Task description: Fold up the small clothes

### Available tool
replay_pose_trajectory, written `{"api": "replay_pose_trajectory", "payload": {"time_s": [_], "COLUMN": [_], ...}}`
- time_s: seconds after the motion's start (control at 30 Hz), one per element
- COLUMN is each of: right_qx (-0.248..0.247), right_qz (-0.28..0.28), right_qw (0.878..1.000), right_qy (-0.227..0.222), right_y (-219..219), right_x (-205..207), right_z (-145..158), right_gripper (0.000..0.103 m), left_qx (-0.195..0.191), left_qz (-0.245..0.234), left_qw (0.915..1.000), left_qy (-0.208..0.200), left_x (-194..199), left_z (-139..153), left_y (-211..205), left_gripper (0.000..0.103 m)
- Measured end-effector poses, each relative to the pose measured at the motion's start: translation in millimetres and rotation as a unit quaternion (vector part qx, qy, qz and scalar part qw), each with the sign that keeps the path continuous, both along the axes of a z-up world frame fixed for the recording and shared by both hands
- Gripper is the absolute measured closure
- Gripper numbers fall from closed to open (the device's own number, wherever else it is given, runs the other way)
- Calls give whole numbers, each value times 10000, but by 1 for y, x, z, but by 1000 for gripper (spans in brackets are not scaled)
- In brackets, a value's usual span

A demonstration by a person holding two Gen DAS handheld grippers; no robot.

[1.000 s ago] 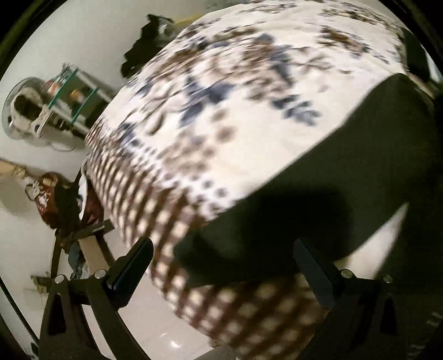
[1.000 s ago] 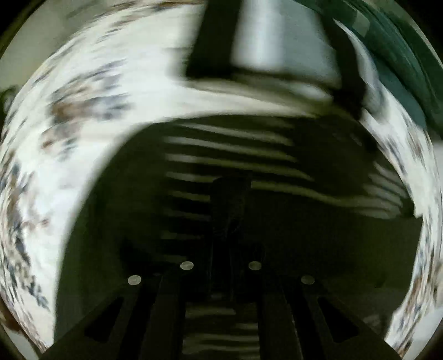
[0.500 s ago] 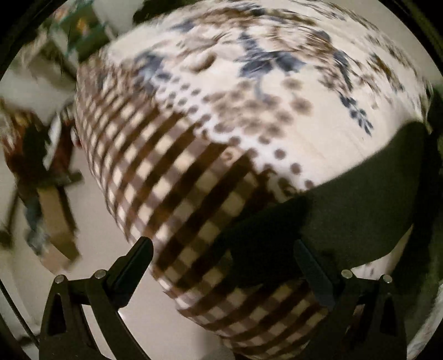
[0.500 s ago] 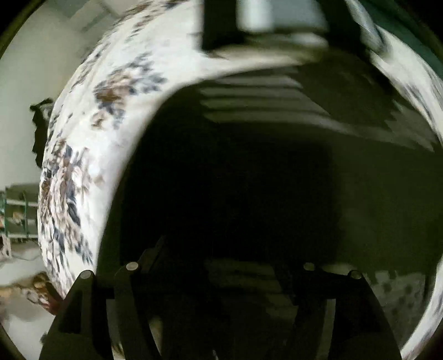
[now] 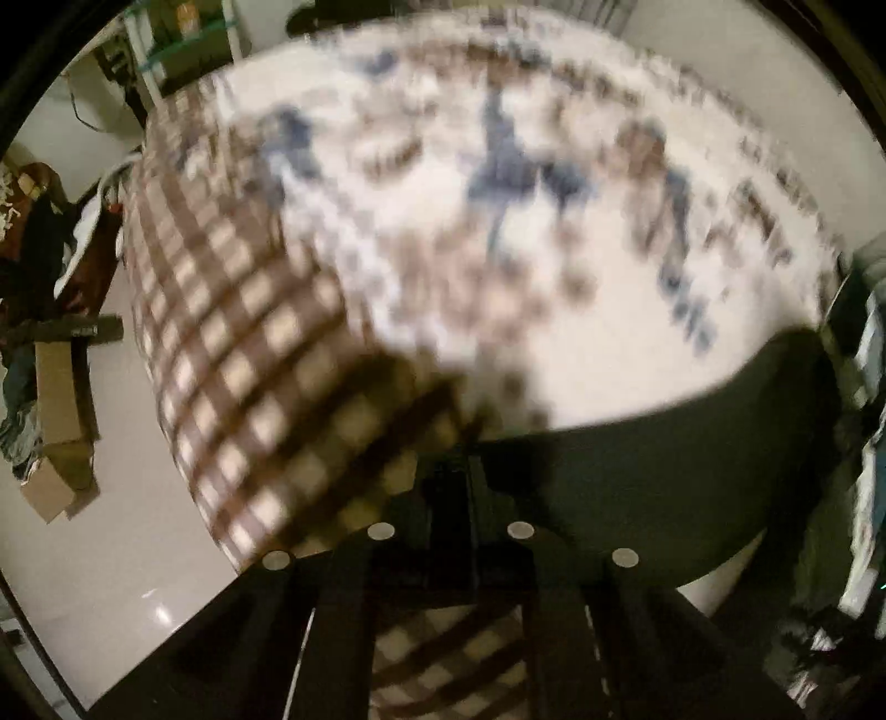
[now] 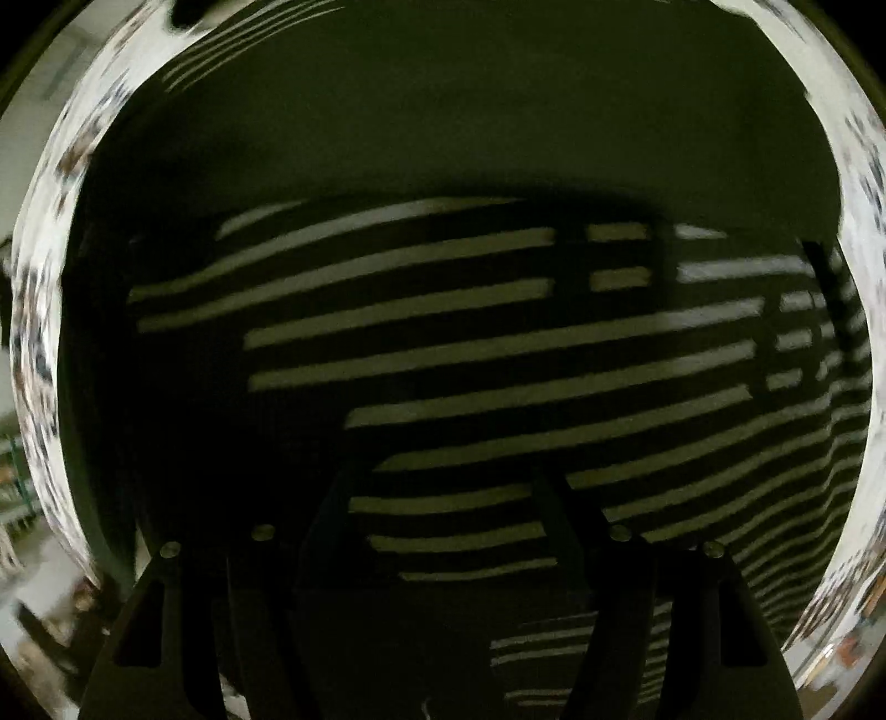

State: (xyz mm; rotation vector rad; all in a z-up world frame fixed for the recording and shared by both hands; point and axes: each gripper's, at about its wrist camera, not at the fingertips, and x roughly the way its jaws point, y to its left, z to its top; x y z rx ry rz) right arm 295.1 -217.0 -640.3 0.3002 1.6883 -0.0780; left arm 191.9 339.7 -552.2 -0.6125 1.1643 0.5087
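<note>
A dark green garment with white stripes (image 6: 498,354) lies on a bed with a floral and checked cover (image 5: 498,221). In the left wrist view only its plain dark green edge (image 5: 664,471) shows, at the bed's near corner. My left gripper (image 5: 448,482) is shut on that edge, fingers together. My right gripper (image 6: 443,487) is open just above the striped cloth, its fingers (image 6: 559,509) spread apart with nothing between them. The garment fills most of the right wrist view.
The bed's checked side (image 5: 232,360) drops to a pale tiled floor (image 5: 111,554). Cardboard boxes (image 5: 55,421) and a pile of clothes (image 5: 33,232) stand on the floor at left. A shelf (image 5: 183,50) is at the back left.
My left gripper has closed from wide open onto the garment's edge at the bed corner. My right gripper has opened and let go of the cloth, and now hovers over the striped part.
</note>
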Motion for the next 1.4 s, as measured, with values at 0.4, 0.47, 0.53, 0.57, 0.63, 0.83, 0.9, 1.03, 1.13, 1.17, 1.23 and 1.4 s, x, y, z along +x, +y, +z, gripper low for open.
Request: {"api": "replay_pose_trajectory", "payload": {"time_s": [0.4,0.47,0.53,0.57,0.63,0.83,0.9,1.03,1.13,1.17,1.23,1.4], "right_qx": [392,398,444,548,685,509,467,417,295,108,-306,-954], "right_qz": [444,454,452,437,463,231,77,-77,-46,-14,-3,-183], "right_qw": [9975,9975,9976,9971,9961,9975,9980,9981,9984,9987,9977,9901], "right_qy": [-375,-356,-296,-287,-300,-427,-422,-446,-488,-503,-600,-1014], "right_y": [66,67,69,66,60,49,40,18,9,3,-1,-53], "right_x": [-9,-10,-13,-15,-18,-5,0,-3,-3,-3,6,14], "right_z": [25,29,29,30,31,24,22,26,33,36,40,67], "right_gripper": [34,34,34,34,34,34,34,33,32,29,17,11], "left_qx": [422,73,-116,-133,-333,-1587,-1912,-1475,-606,-468,-250,360], "left_qz": [427,639,1058,1220,1693,2205,2050,2122,2172,2107,2053,1687], "left_qw": [9930,9945,9918,9901,9828,9558,9530,9627,9705,9729,9743,9779], "left_qy": [-1015,-825,-712,-675,-663,-1130,-1145,-798,-855,-829,-888,-1184], "left_x": [92,95,80,69,41,13,31,68,83,87,92,110], "left_z": [49,28,13,8,-3,-42,-57,-71,-52,-48,-33,28], "left_y": [129,144,158,162,173,152,140,130,126,126,126,116], "left_gripper": [93,91,91,91,79,40,41,40,93,96,96,96]}}
